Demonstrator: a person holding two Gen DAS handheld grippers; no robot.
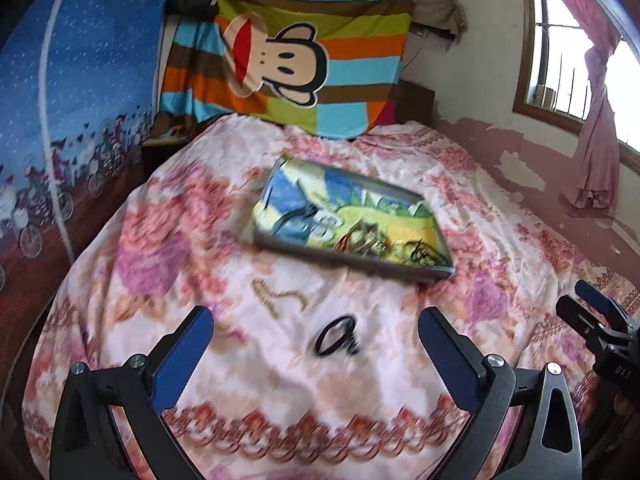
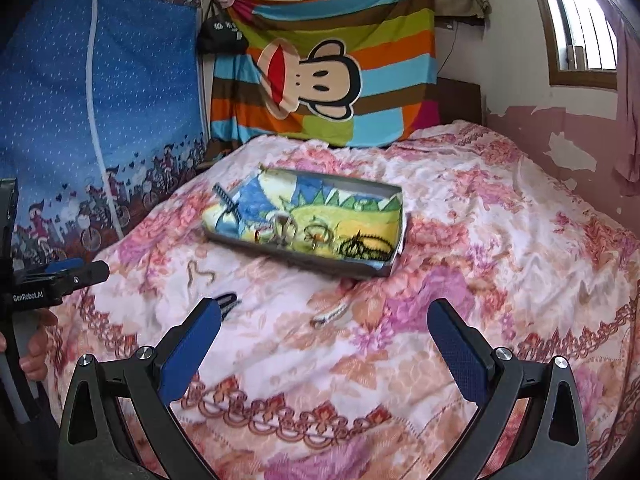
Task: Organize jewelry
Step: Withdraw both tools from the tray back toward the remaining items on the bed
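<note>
Both grippers, left (image 1: 316, 320) and right (image 2: 324, 312), hover near the tray (image 2: 384, 270) on the bed (image 2: 480, 240), fingers spread wide, holding nothing.

Both wrist cameras are looking forward and slightly downward across the floral bedspread (image 1: 280, 400) from its near end, facing the striped monkey cloth (image 2: 320, 80). They are sharing the shallow box (image 1: 436, 272) mid-bed; the right view is sitting further right, catching the left gripper (image 2: 80, 270) at its left edge.
</note>
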